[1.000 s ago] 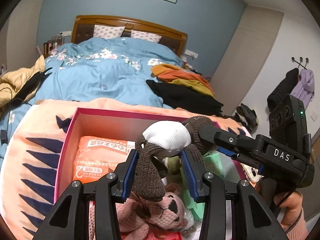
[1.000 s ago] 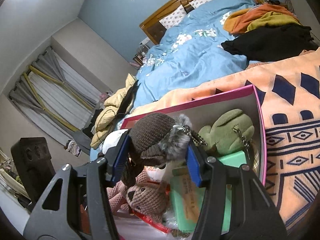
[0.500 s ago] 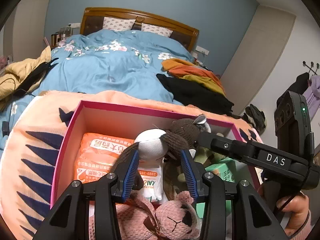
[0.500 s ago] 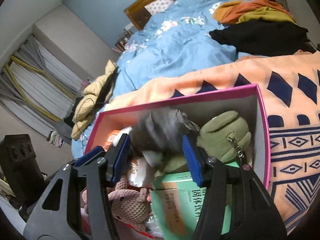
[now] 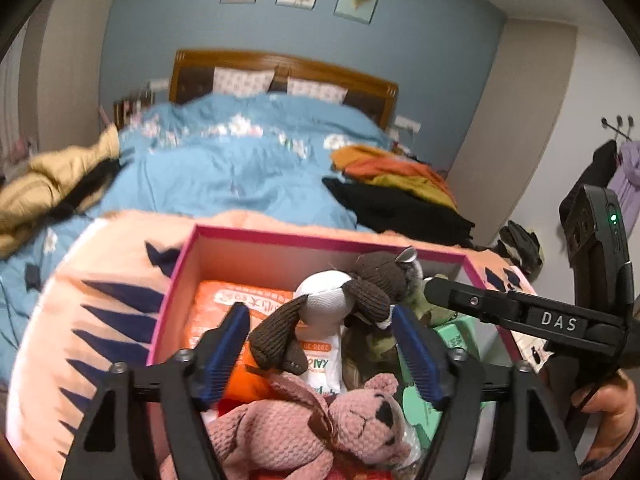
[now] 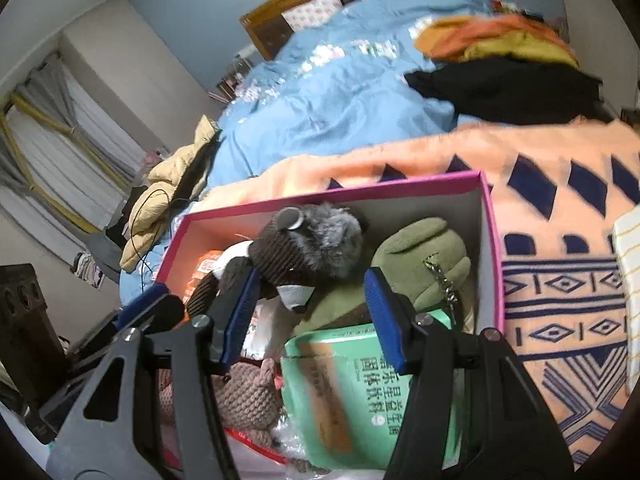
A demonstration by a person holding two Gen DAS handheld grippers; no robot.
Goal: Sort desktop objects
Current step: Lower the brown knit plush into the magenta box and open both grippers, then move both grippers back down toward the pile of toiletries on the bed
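Left wrist view shows me both hand-held grippers, left (image 5: 320, 344) and right (image 6: 308, 312), gaping wide and holding nothing above the brown toy (image 5: 340, 304) lying in the box (image 5: 320, 236), near its far wall.

Left claw (image 5: 320, 344) spread wide, blue pads (image 5: 224, 344) apart, gripping nothing. Right claw (image 6: 310, 312) likewise agape, both fingers splayed, nothing pinched between. Right claw's arm reaching in from the side in the left view, hand (image 5: 608, 416) wrapped around its handle.
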